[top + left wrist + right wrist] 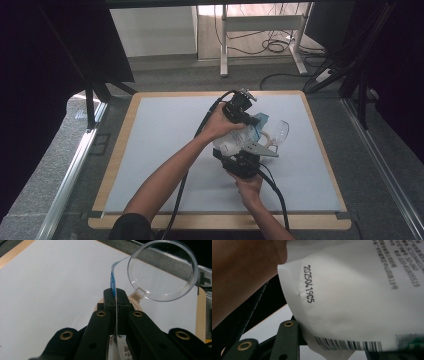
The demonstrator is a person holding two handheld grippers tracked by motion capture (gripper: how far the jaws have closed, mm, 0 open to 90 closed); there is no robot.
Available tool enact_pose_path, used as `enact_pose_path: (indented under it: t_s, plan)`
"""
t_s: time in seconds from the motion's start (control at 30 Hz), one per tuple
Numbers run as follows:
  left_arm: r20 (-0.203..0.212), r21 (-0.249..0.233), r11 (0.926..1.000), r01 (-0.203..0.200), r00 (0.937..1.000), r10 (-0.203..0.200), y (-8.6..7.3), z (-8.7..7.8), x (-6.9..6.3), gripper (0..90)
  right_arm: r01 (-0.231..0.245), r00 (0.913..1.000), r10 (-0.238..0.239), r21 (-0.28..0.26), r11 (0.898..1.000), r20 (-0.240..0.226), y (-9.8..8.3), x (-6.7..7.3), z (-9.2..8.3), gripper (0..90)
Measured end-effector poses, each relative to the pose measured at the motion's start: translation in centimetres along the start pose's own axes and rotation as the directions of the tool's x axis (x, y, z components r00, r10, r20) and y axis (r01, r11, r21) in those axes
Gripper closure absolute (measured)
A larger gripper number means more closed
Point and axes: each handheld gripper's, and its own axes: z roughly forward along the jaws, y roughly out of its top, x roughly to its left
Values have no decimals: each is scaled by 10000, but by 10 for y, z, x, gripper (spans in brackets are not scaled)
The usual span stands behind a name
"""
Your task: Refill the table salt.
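You are holding a white packet (235,142) above the middle of the counter (165,150), between both tongs. Your left tongs (115,293) are pressed together, pinching the packet's thin blue-edged top seam. Your right tongs (243,161) are bracing the packet's lower, barcoded end (352,345); the right gripper view is showing one jaw against it, so this reads as a grip on the packet, though the other jaw is mostly hidden. A clear plastic cup (162,270) is sitting just beyond the seam, its mouth facing the left gripper camera, apparently lying on its side.

Judgement: you are setting up to tear or pour. The packet is looking unopened, the cup empty. Opening and emptying are remaining.
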Motion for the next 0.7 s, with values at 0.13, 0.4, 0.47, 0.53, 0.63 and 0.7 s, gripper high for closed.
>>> enact_pose_path:
  t_s: [0.13, 0.4, 0.47, 0.53, 0.63, 0.7]
  plan:
    - [-7, 39, 10000, 0, 10000, 0, 0, 0, 0, 899, -32, 10000, 32, -18, 10000, 2, 0, 0, 0, 609]
    - [-19, 117, 9999, 16, 10000, -16, -1, 3, 2, 898, -131, 9999, 131, 57, 9999, 22, -1, -1, 1, 607]
    - [-30, 159, 9999, 64, 10000, -63, -2, 5, 2, 899, -175, 9998, 175, 96, 9998, 19, -1, -2, 2, 607]
    - [-23, 148, 9999, 71, 10000, -70, -2, 5, 3, 898, -182, 9998, 182, 131, 9997, 9, -2, -2, 2, 607]
    - [-51, 155, 9999, 71, 10000, -70, -2, 5, 2, 899, -191, 9998, 191, 135, 9997, -16, -2, -2, 2, 607]
    - [-51, 176, 9998, 75, 10000, -74, -2, 5, 2, 898, -247, 9997, 248, 142, 9996, -38, -2, -2, 2, 607]
